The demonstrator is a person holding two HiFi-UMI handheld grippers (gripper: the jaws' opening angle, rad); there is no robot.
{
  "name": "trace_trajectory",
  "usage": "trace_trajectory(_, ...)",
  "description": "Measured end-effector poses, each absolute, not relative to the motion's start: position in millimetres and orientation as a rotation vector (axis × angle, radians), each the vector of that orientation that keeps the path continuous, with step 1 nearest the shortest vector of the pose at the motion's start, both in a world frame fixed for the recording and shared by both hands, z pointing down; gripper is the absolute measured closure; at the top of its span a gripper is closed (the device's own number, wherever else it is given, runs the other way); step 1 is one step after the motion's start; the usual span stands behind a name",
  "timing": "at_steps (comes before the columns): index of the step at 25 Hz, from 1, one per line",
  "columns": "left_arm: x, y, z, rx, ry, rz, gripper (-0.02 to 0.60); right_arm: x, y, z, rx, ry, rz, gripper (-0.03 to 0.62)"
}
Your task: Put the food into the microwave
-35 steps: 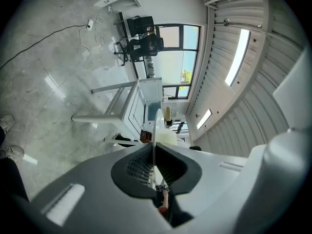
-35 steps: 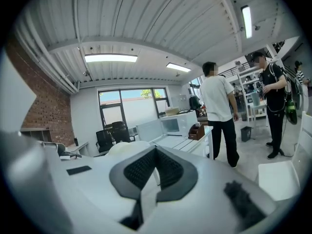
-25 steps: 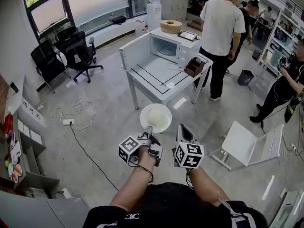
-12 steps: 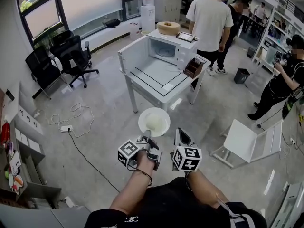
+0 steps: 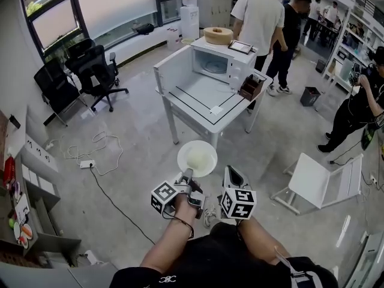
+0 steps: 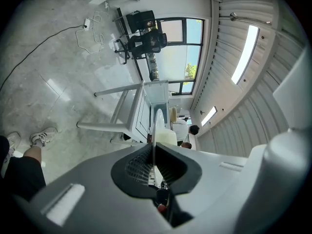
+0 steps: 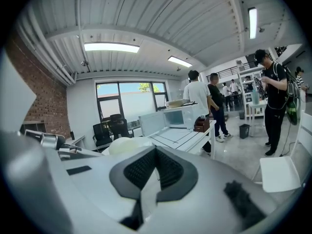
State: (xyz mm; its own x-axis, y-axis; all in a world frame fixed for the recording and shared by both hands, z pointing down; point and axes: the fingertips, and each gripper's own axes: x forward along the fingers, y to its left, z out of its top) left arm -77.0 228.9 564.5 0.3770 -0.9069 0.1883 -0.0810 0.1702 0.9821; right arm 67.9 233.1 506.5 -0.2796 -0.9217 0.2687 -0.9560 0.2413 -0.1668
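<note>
A white plate (image 5: 197, 158) with a pale mound of food (image 5: 196, 157) is held out level over the floor. My left gripper (image 5: 187, 176) is shut on the plate's near rim. In the left gripper view the plate (image 6: 158, 123) shows edge-on between the pads of my left gripper (image 6: 154, 145). To the right of the plate, my right gripper (image 5: 231, 174) is shut and holds nothing; its pads meet in its own view (image 7: 155, 150). The white microwave (image 5: 216, 62) stands ahead on a white table (image 5: 204, 98), its door (image 5: 173, 71) swung open to the left.
A wooden box (image 5: 251, 87) sits on the table's right end, and a round object (image 5: 217, 35) and a tablet (image 5: 241, 48) lie on the microwave. Two people (image 5: 261, 17) stand behind the table. Also nearby are office chairs (image 5: 90, 65), floor cables (image 5: 96, 152) and a white folding chair (image 5: 315, 182).
Both grippers and the plate have shifted slightly with the grip unchanged. The two people behind the table have walked farther back.
</note>
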Motion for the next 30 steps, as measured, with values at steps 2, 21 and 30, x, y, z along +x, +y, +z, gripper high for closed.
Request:
trace_trajectory(2, -83.0, 219.4, 568.9, 1.256, -1.035, -0.771, 0.568, 62.5, 221.7, 506.5, 1.799, -2.392, 0.446, 0.597)
trace_trajectory(21, -110.8, 73.7, 556.4, 1.263, -1.066, -0.810, 0.568, 30.3, 64.4, 495.7, 1.693, -2.471, 0.455, 0.597)
trace_trajectory(30, -95.6, -1.2, 550.3, 1.281, -1.069, -0.809, 0.568, 39.9, -11.0, 493.4, 1.676, -2.484, 0.454, 0.597)
